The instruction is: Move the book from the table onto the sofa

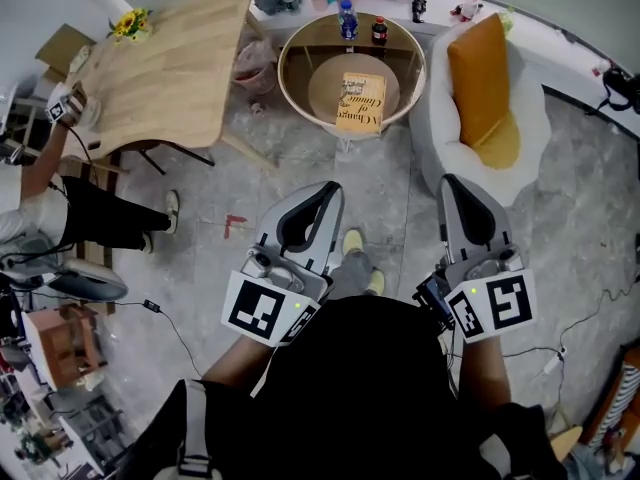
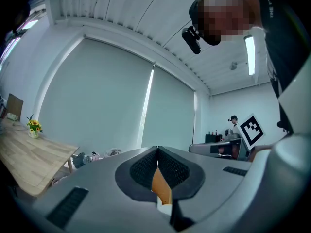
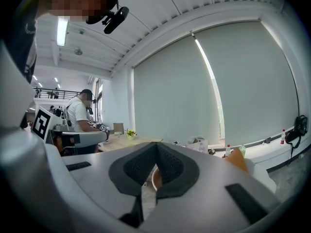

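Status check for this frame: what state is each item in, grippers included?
book: lying flat, cover up, on the round table, untouched.
left gripper: jaws shut, empty.
right gripper: jaws shut, empty.
blue-capped bottle: upright, capped.
dark bottle: upright, capped.
orange cushion: propped on the sofa.

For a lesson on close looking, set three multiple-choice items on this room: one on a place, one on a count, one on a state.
1. Where does the book lie?
A. on the round table
B. on the wooden table
C. on the floor

2. How many bottles stand on the round table?
A. one
B. two
C. four

3. How do the right gripper jaws stand?
A. wide apart
B. shut on the book
C. shut on nothing

Key: 1 A, the book lies inside the table's rim. 2 B, a blue-labelled bottle and a dark bottle. 3 C, the jaw tips meet with nothing between.
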